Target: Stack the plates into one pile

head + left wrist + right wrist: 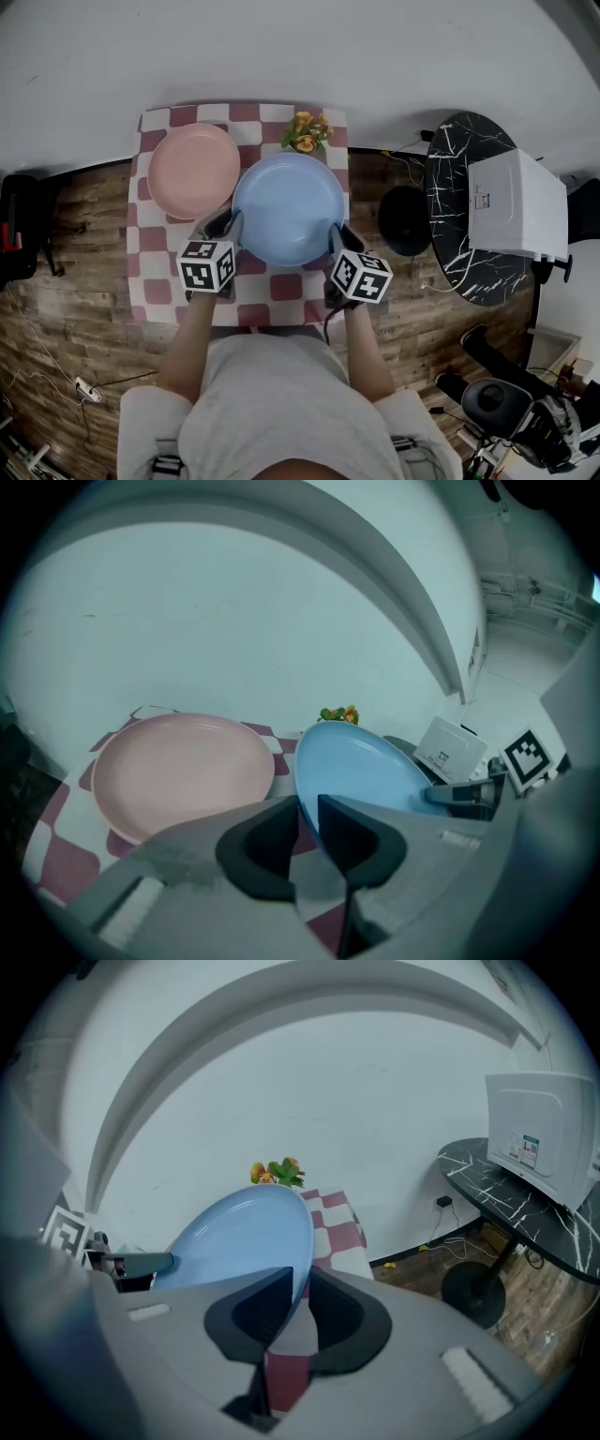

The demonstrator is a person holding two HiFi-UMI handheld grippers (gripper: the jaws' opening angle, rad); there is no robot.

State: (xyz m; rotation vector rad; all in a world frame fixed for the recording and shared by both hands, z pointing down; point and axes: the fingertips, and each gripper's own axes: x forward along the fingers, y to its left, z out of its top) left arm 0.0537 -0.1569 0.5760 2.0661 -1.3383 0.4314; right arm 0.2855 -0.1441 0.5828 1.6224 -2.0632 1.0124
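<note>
Your checkered table [150, 281] stands against a white wall [281, 47] on a wood floor [75, 309]. Your left hand-held gripper [225, 225] and right hand-held gripper [339, 234] each pinch an opposite rim of the blue plate [286, 208]. It is held face up just right of the pink plate [192, 171] and, being round, has no long axis.

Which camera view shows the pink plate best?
The head view: it shows nearly the whole pink plate from above. The left gripper view shows it at a low angle, its near rim hidden behind that gripper's fingers. The right gripper view does not show it.
</note>
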